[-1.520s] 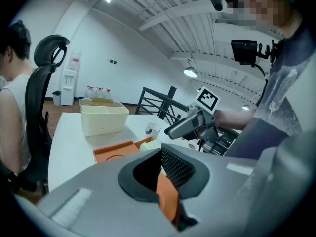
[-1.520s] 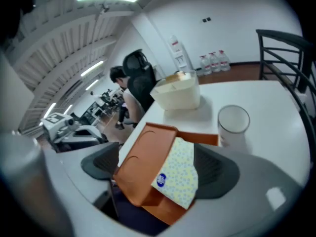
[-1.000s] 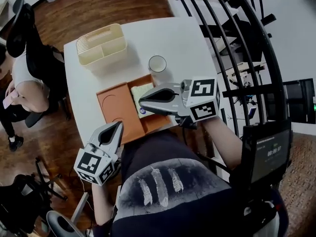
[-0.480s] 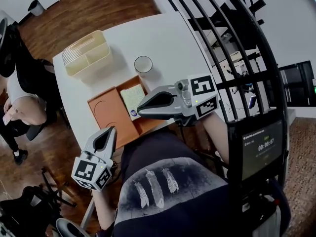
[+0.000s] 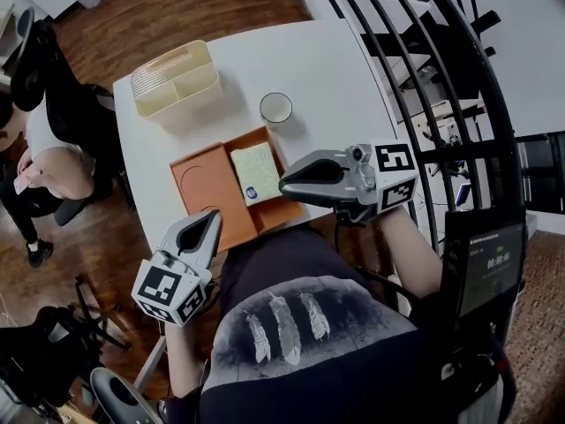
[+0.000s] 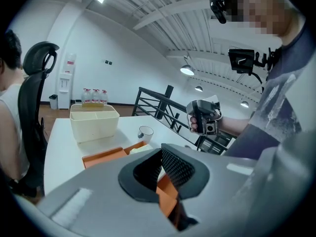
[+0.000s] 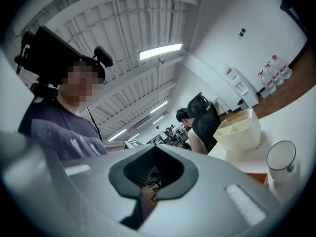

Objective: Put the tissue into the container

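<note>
A pale green tissue pack [image 5: 255,172] lies in the right half of an orange tray [image 5: 201,193] on the white table [image 5: 327,69]. The cream divided container [image 5: 175,78] stands at the table's far left corner. My right gripper [image 5: 284,182] hovers shut and empty just right of the pack, near the table's front edge. Off the table's near edge, my left gripper [image 5: 214,219] is shut with nothing in it. From the left gripper view, the container [image 6: 94,122], the tray [image 6: 103,157] and the right gripper [image 6: 203,117] show beyond its closed jaws.
A glass cup [image 5: 276,107] stands behind the tray; it also shows in the right gripper view as cup [image 7: 280,161], next to the container [image 7: 239,130]. A person sits in a black chair [image 5: 40,69] left of the table. Black railing [image 5: 424,60] runs along the right.
My right gripper has drawn to the right off the tissue pack, which now shows whole. The left gripper stays about where it was.
</note>
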The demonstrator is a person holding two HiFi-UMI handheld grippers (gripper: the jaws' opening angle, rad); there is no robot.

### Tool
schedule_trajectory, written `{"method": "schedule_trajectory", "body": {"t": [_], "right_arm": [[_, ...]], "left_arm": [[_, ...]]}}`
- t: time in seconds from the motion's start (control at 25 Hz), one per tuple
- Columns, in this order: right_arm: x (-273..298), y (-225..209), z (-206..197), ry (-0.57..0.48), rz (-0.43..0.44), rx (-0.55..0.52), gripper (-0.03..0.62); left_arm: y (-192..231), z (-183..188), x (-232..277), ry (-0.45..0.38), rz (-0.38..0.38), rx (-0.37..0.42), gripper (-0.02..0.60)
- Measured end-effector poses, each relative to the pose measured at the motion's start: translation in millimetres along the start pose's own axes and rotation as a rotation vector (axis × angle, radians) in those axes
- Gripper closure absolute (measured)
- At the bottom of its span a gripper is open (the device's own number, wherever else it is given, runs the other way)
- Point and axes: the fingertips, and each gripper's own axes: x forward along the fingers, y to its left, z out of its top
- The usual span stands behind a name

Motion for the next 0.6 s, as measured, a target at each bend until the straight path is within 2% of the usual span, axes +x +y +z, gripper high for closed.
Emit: {"method": "schedule_trajectory", "body": {"t": [0.6], "right_arm": [[-6,0,-15,0.005,0.011,0.019,0.591]], "left_arm": [[-9,-7,2,0.010,0.016,0.005,0.578]]}}
